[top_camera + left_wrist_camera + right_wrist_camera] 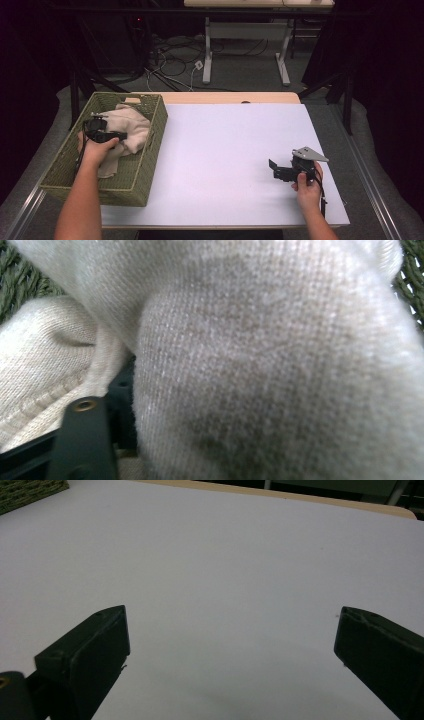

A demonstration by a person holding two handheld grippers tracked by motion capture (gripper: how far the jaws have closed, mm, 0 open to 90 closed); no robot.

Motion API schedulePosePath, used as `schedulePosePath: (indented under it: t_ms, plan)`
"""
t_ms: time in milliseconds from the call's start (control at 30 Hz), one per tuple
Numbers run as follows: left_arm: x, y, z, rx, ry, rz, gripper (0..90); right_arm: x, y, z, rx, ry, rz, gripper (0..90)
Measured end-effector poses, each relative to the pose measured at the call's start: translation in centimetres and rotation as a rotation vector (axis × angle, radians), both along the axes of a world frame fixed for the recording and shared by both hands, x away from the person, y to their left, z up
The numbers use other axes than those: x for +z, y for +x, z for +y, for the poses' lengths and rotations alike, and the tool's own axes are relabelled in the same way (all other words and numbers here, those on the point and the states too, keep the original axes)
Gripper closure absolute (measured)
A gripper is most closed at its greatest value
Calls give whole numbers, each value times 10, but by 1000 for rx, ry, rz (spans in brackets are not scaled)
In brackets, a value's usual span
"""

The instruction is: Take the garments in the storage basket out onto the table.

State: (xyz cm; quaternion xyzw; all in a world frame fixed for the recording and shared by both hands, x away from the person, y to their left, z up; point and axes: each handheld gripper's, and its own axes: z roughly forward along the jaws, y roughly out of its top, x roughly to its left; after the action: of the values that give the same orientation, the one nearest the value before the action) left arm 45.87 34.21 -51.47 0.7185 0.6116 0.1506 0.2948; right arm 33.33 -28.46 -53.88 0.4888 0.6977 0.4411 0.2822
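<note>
A cream knitted cloth (pixel 131 127) lies bunched in a green woven basket (pixel 150 150) at the table's left. My left gripper (pixel 121 135) reaches into the basket, its jaws sunk in the cloth. In the left gripper view the cloth (pixel 275 365) bulges right up to the camera between the jaws, pressed against one black finger (pixel 82 440); the other finger is hidden behind it. My right gripper (pixel 274 169) rests low over the white table (pixel 225 140) at the right, pointing left. Its jaws stand wide apart, and the right gripper (pixel 230 625) has nothing between them.
The basket's weave (pixel 20 280) shows behind the cloth, and its corner (pixel 30 492) shows far off. A bare wooden strip (pixel 225 97) runs along the table's far edge. Beyond it stand another table's white legs (pixel 207 55) and floor cables (pixel 170 65).
</note>
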Motion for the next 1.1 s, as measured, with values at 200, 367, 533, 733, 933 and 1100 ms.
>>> schedulePosePath:
  t_ms: [200, 367, 533, 733, 933, 1100]
  plan:
    - [1, 0, -1, 9, -16, -5, 505, 0, 0, 0, 1, 2, 5, 12]
    - [2, -2, -1, 28, -27, -14, 543, -1, 1, -1, -5, 1, 6, 16]
    - [4, -3, 0, 63, -55, -13, 569, -1, 1, -1, -5, -4, 11, 17]
    - [8, -4, 0, 74, -55, -15, 584, -1, 1, -2, -10, -12, 3, 19]
    - [13, -6, -2, 83, -51, -32, 592, 0, 1, -3, -12, -13, 9, 21]
    - [19, -9, -2, 91, -60, -42, 597, 0, 1, -3, -15, -16, 10, 21]
